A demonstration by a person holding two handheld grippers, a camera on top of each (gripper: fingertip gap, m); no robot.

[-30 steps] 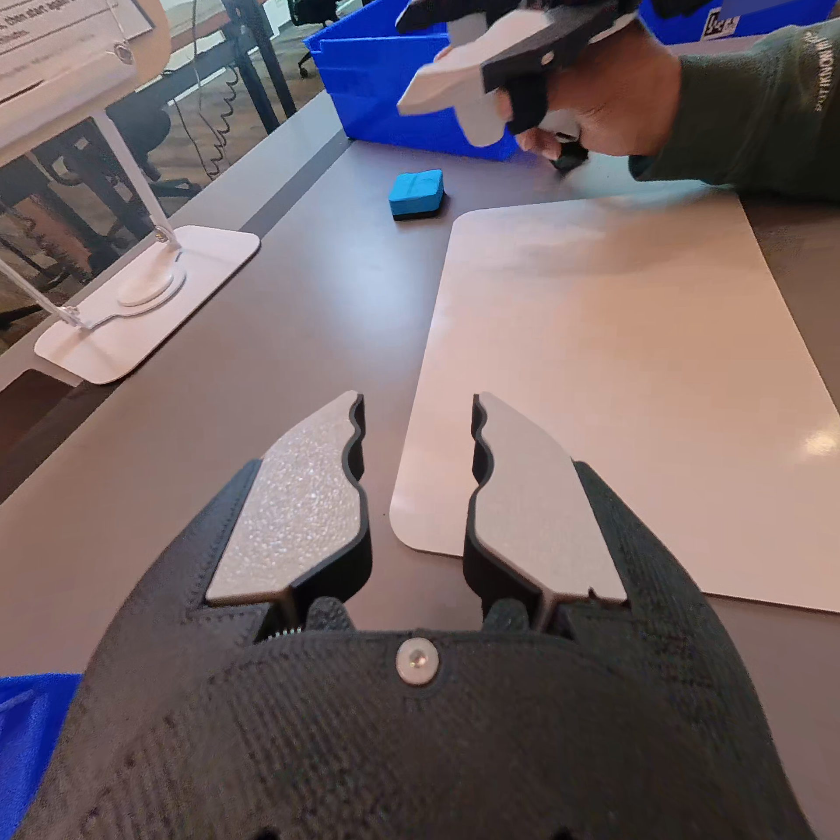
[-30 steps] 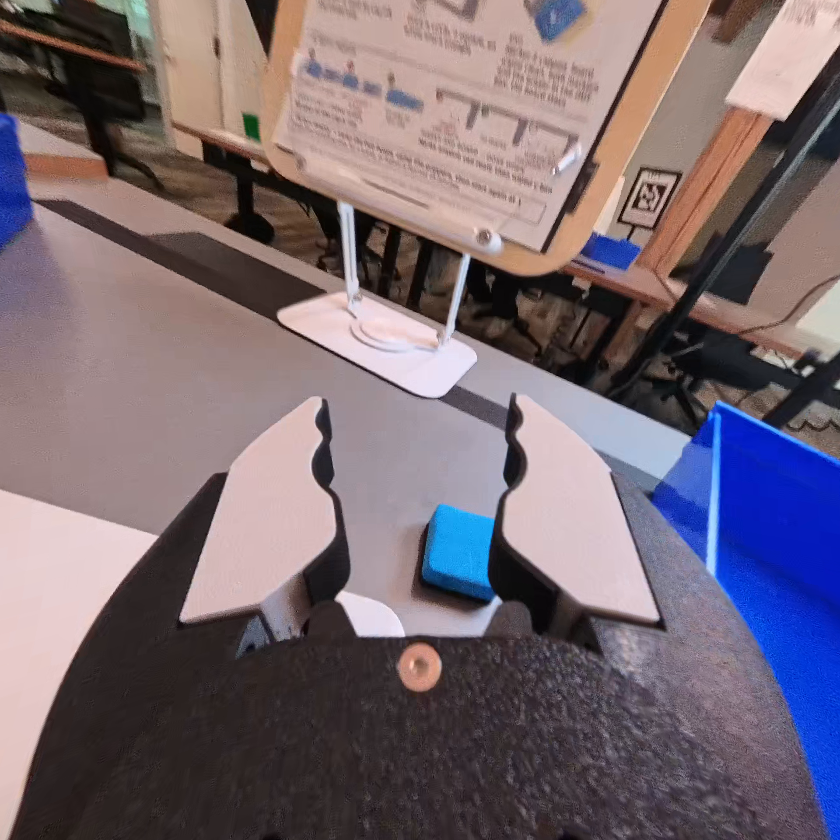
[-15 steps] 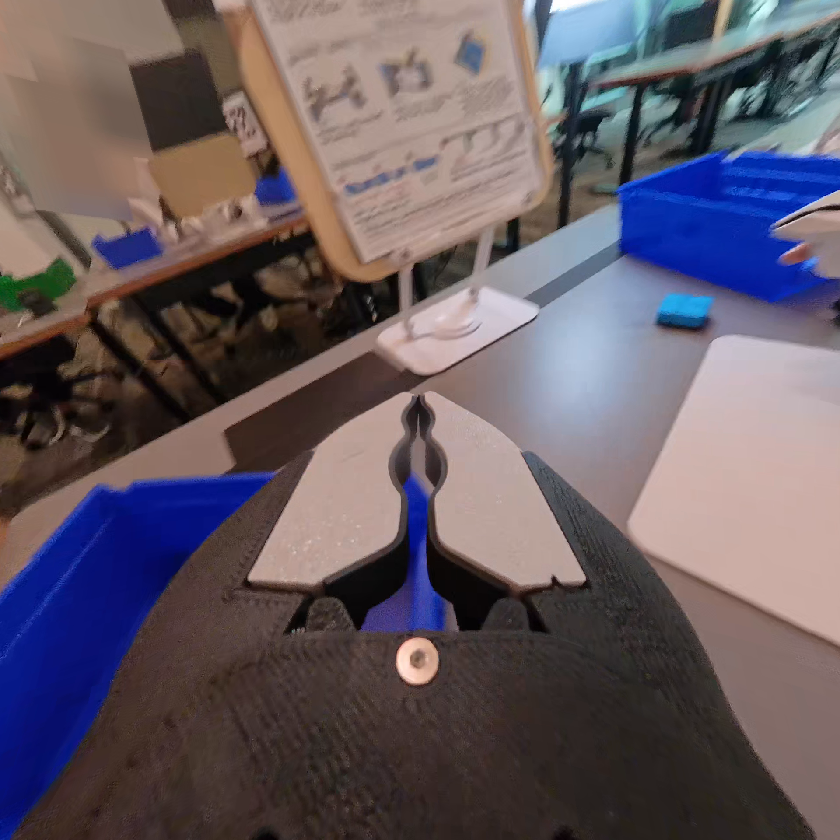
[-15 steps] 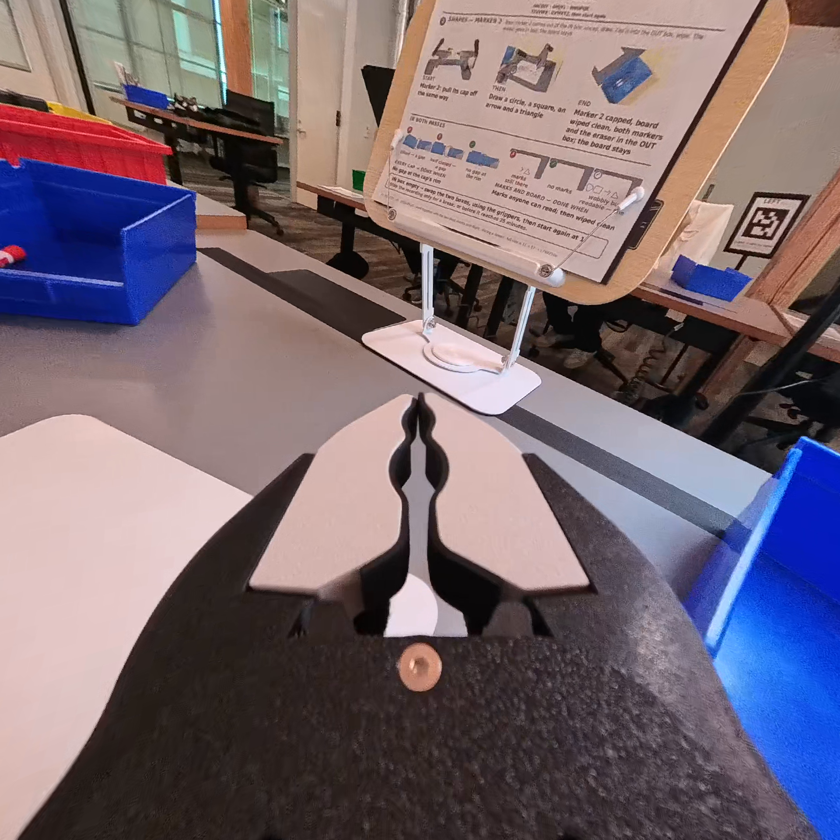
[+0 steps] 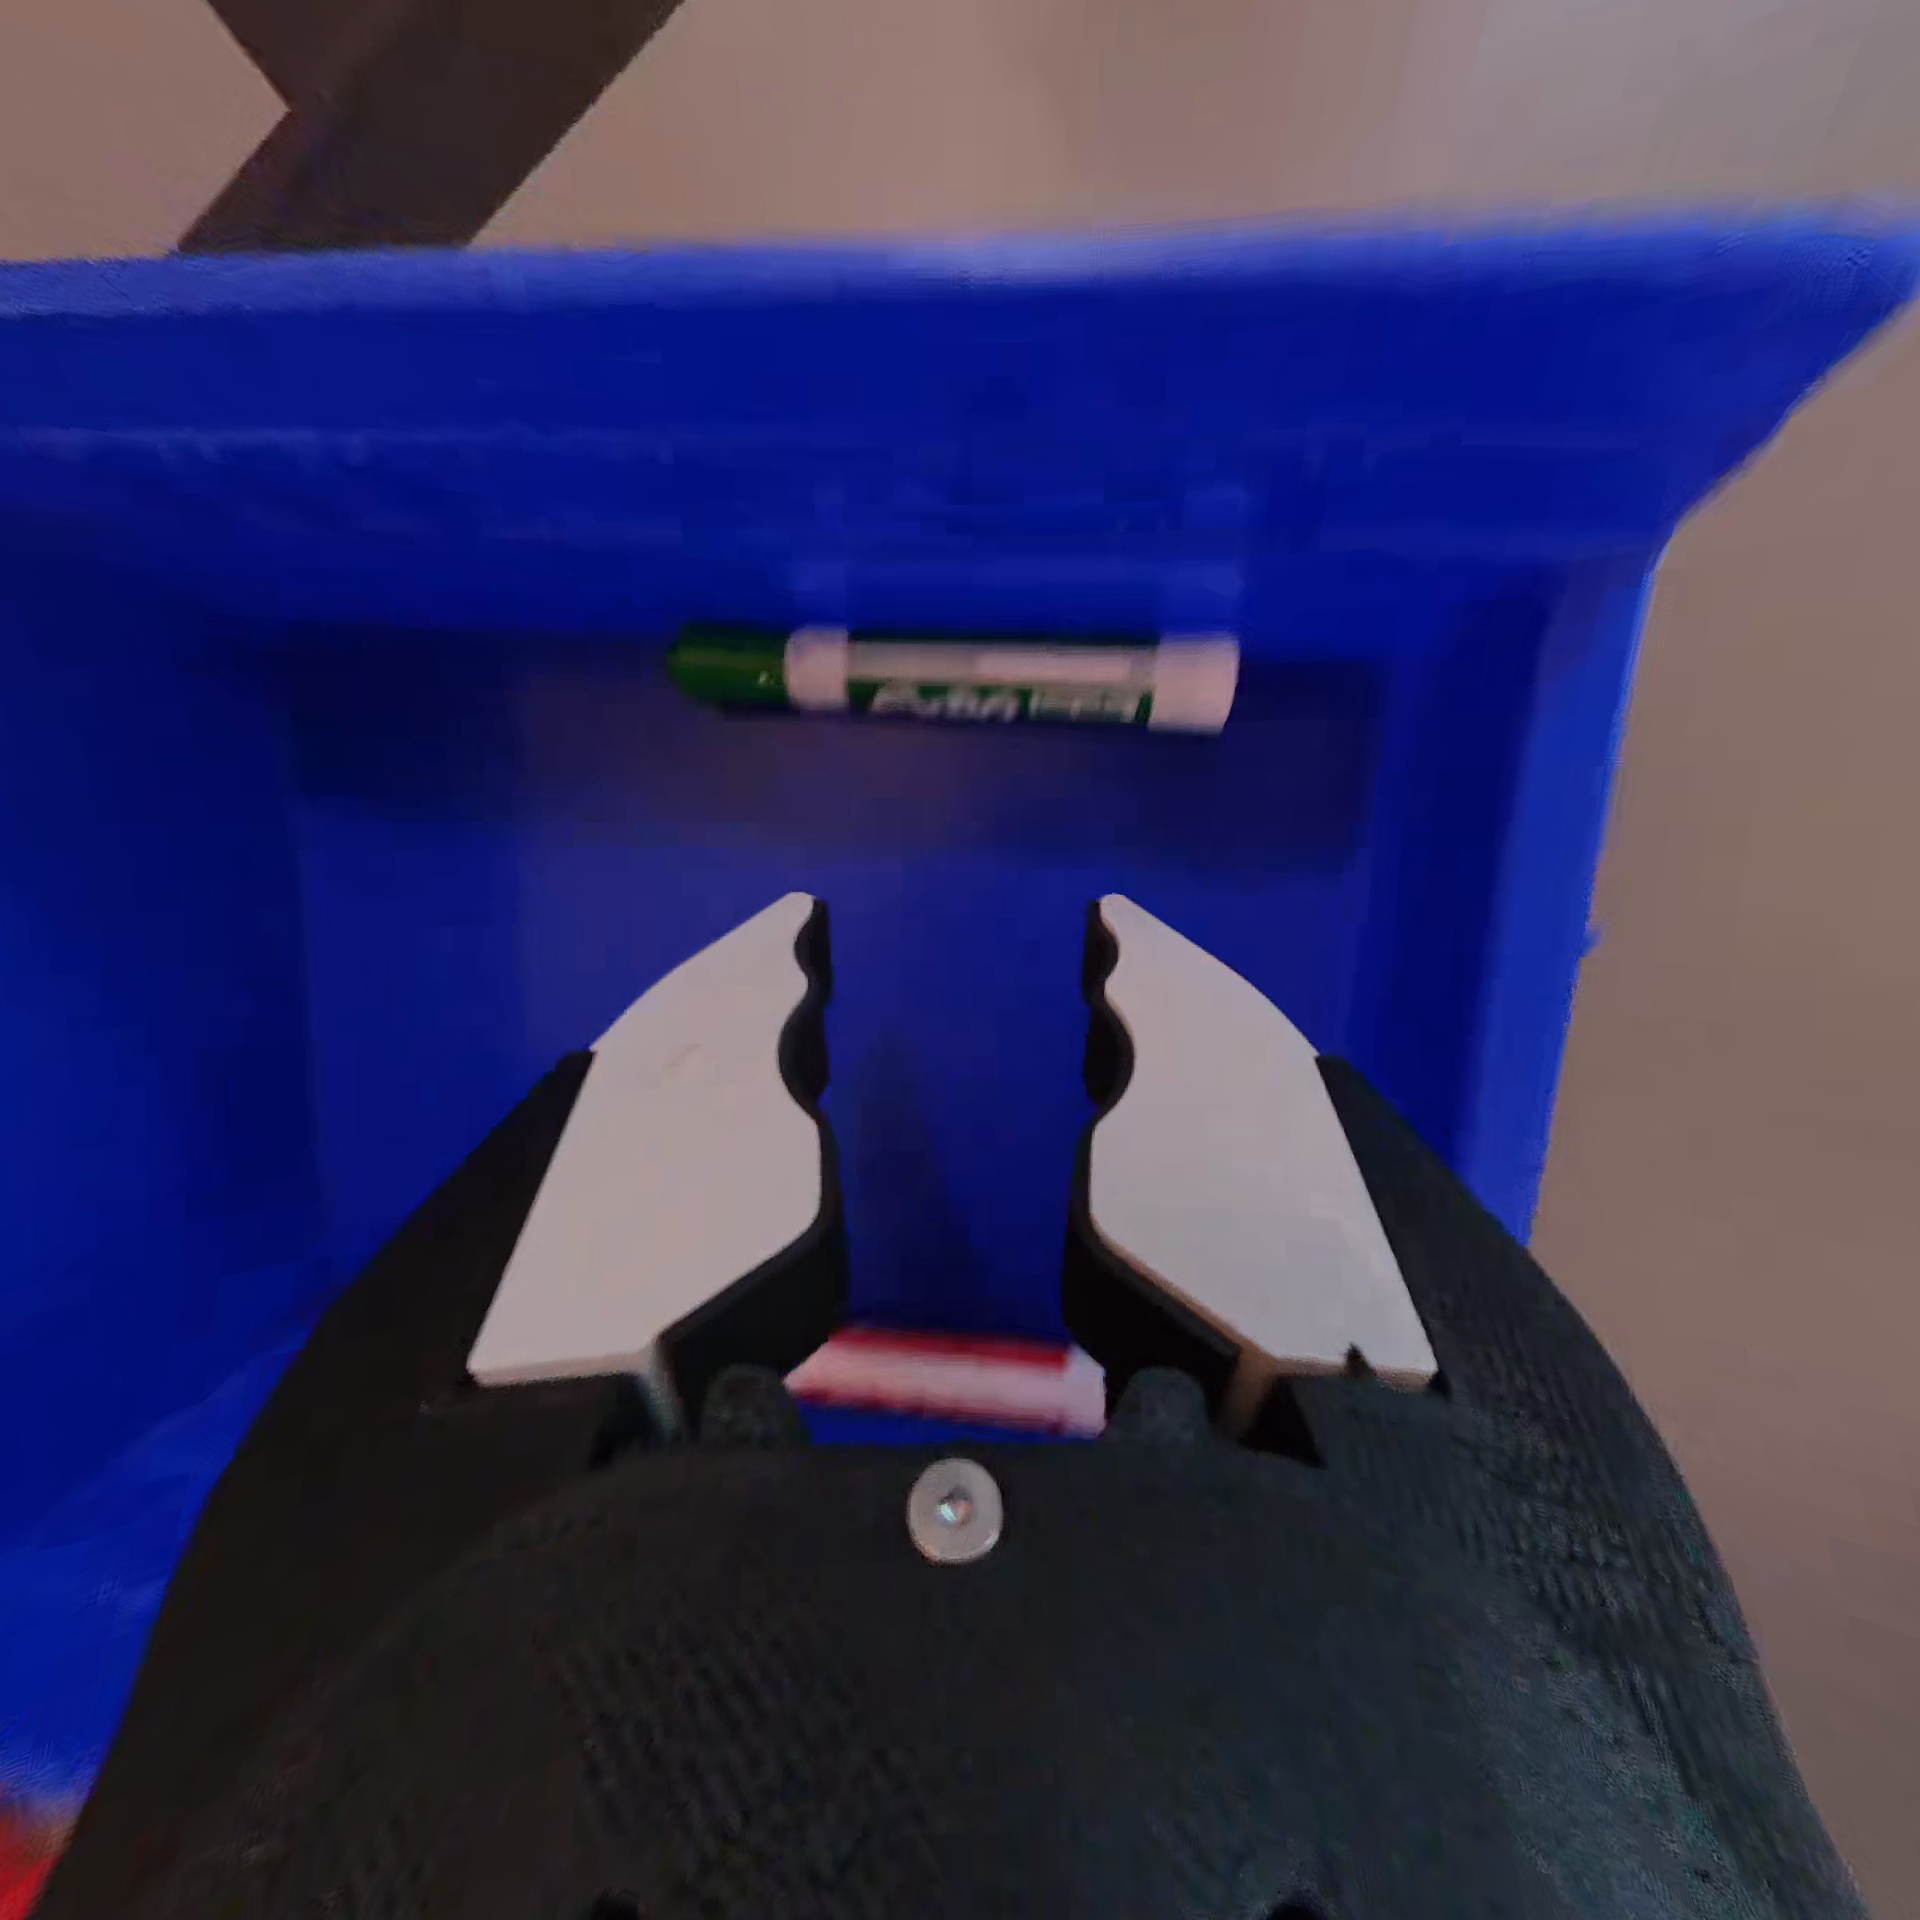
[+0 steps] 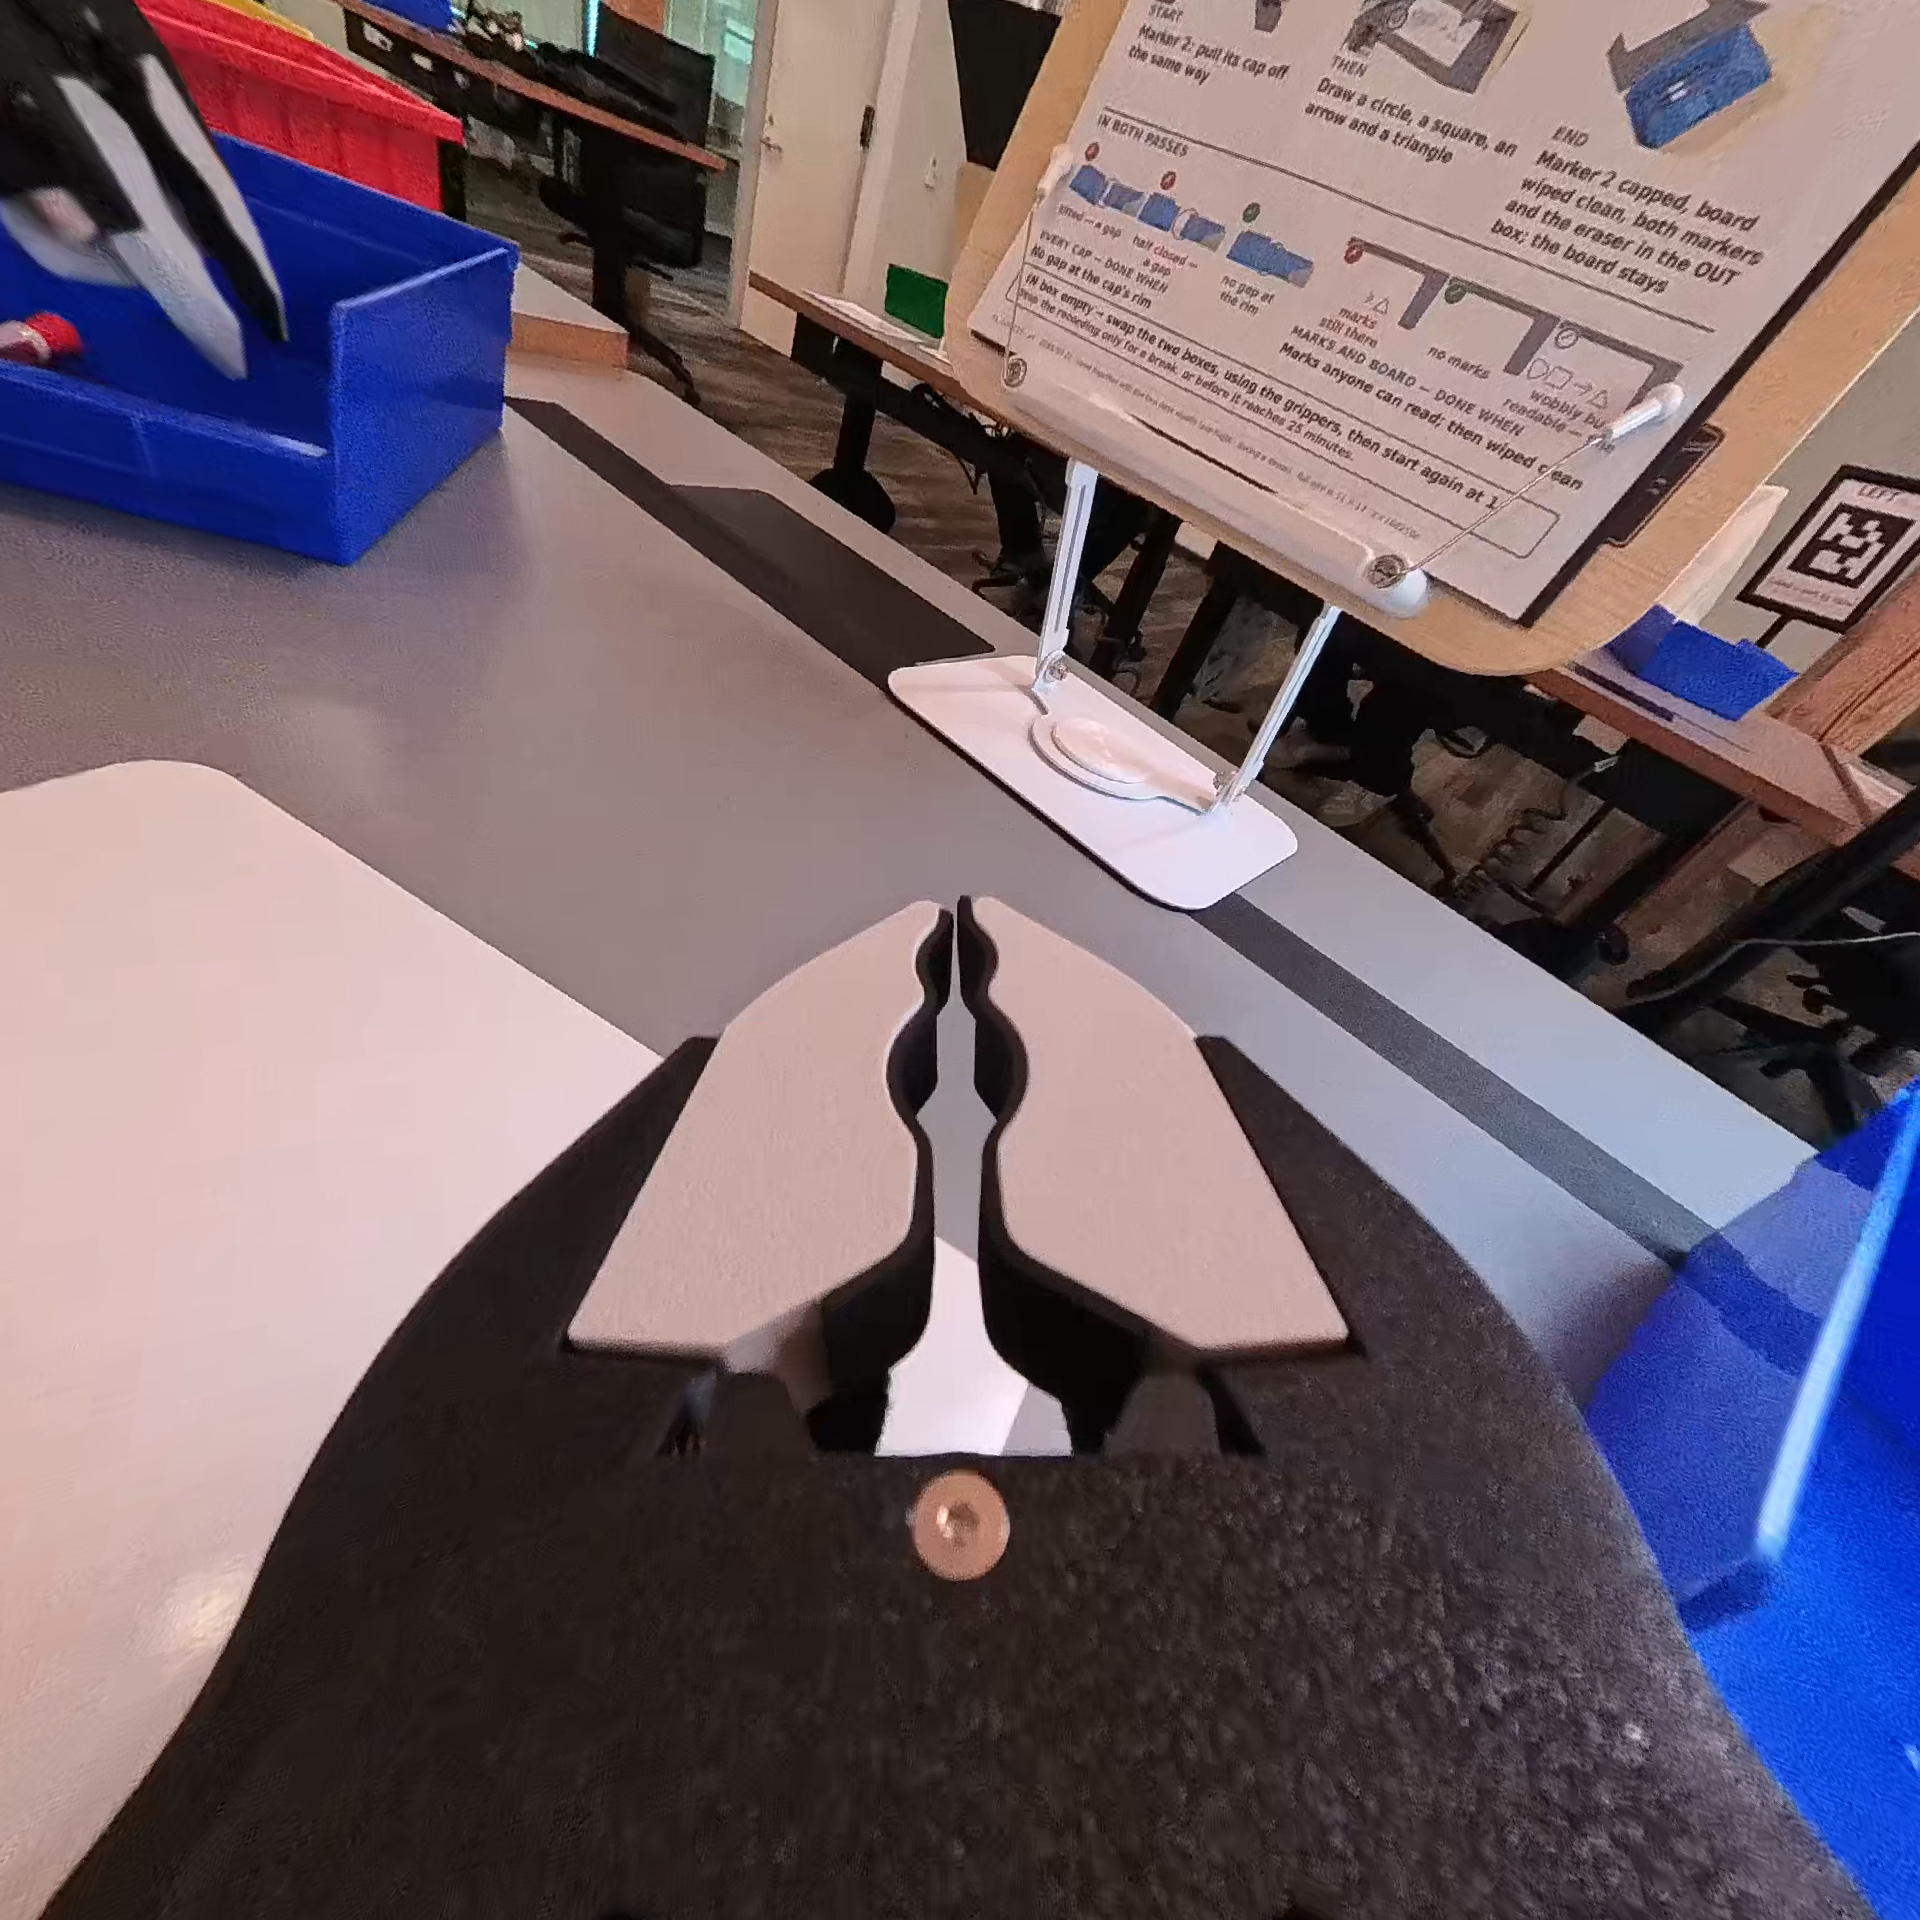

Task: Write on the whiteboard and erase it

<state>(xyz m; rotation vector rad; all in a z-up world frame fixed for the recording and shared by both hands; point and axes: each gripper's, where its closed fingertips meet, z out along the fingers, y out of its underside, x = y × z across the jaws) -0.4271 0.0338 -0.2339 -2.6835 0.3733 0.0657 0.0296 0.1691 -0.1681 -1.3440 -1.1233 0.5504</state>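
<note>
**Kid:** Whiteboard (image 6: 260, 1091), where is it?

**Me:** It lies flat on the grey table (image 6: 623, 727), and I will use it as my landmark. It looks blank and white. Far to the left of the whiteboard sits a blue bin (image 6: 312, 457), and a red bin (image 6: 312, 114) is behind that one.

**Kid:** What is over the blue bin?

**Me:** My left gripper (image 5: 956, 914). It points down into the bin (image 5: 935, 468). Its two fingers stand apart, and nothing is between them, only the blue floor of the bin. Past the tips, by the far wall of the bin, lies a green marker (image 5: 956, 681) on its side. A red and white thing (image 5: 935, 1382) peeks out low between the fingers, but it is too blurry for me to name.

**Kid:** Can you see that gripper from the other side?

**Me:** Yes, its grey fingers (image 6: 156, 229) hang above the bin, up and to the left of the whiteboard. A red-tipped thing (image 6: 42, 338) lies inside the bin under them.

**Kid:** And your right one?

**Me:** My right gripper (image 6: 956, 914) hovers over the whiteboard's right corner. Its fingers are squeezed together with nothing in them. Behind the whiteboard, to the right, a paper sheet (image 6: 1403, 260) stands on a white stand (image 6: 1091, 769). Right of the whiteboard is another blue bin (image 6: 1787, 1403).
</note>
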